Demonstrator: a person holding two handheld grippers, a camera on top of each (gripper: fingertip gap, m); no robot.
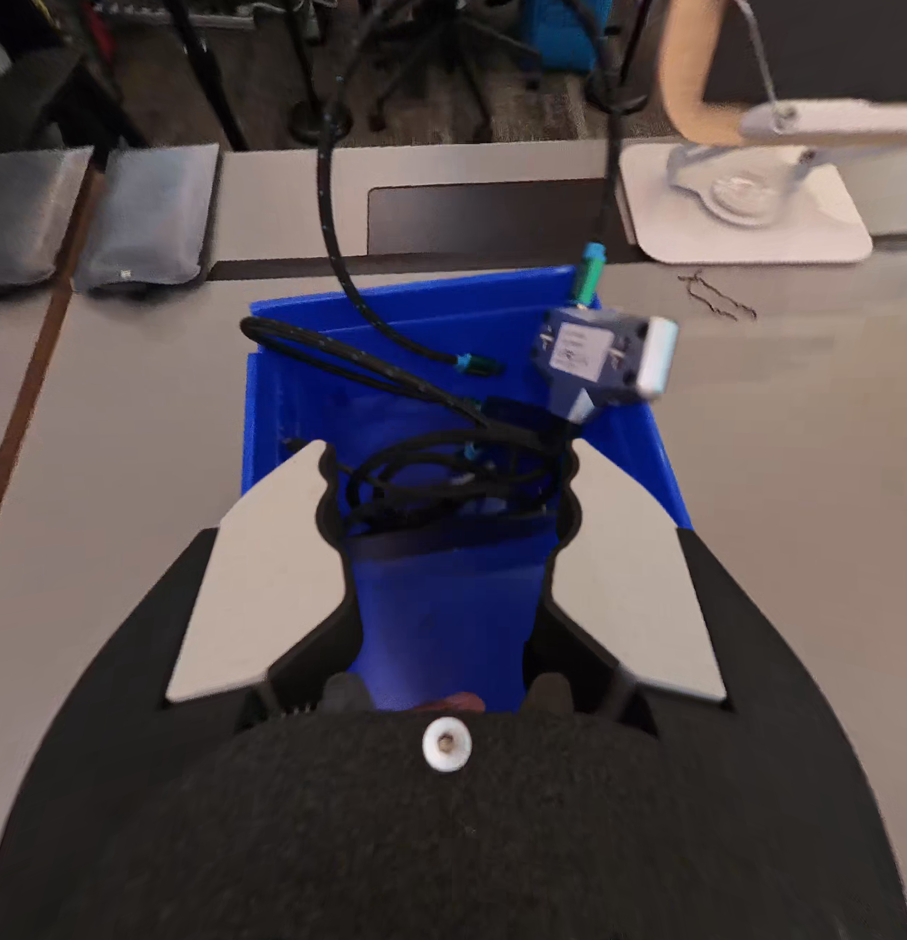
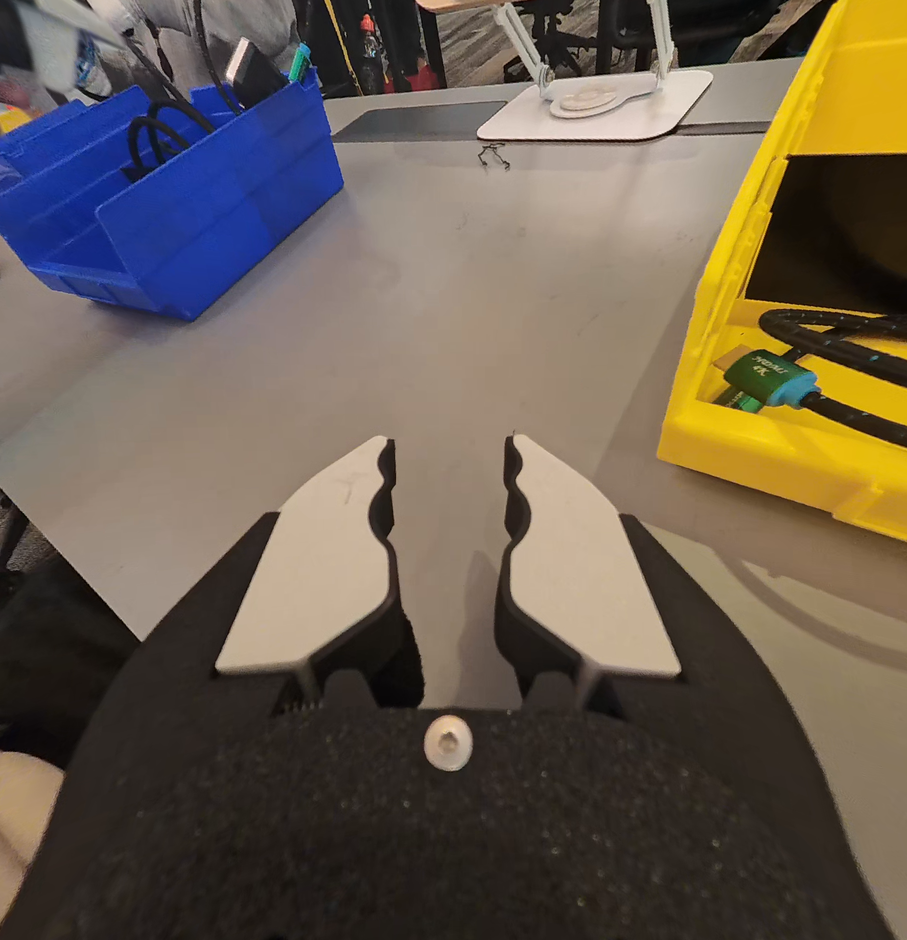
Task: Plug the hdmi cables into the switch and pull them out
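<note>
A blue bin (image 1: 420,325) on the grey table holds several black braided HDMI cables (image 1: 441,473) with teal and green plugs. The blue-grey switch (image 1: 593,356) sits tilted at the bin's far right corner with a green plug (image 1: 591,277) in its top. My left gripper (image 1: 447,452) is open just above the bin's near end, its fingers either side of the coiled cables. My right gripper (image 2: 450,442) is open and empty above bare table. The blue bin (image 2: 212,213) and switch (image 2: 253,66) show far left in the right wrist view. A yellow bin (image 2: 746,458) at the right holds another HDMI cable with a green plug (image 2: 766,376).
A white stand base (image 2: 593,117) and a dark inset panel (image 1: 487,213) lie at the table's far edge. Two grey pouches (image 1: 146,218) lie at the far left. A small twist of wire (image 2: 494,155) lies on the table between the bins. My right fingertips sit around 50 cm from my left ones.
</note>
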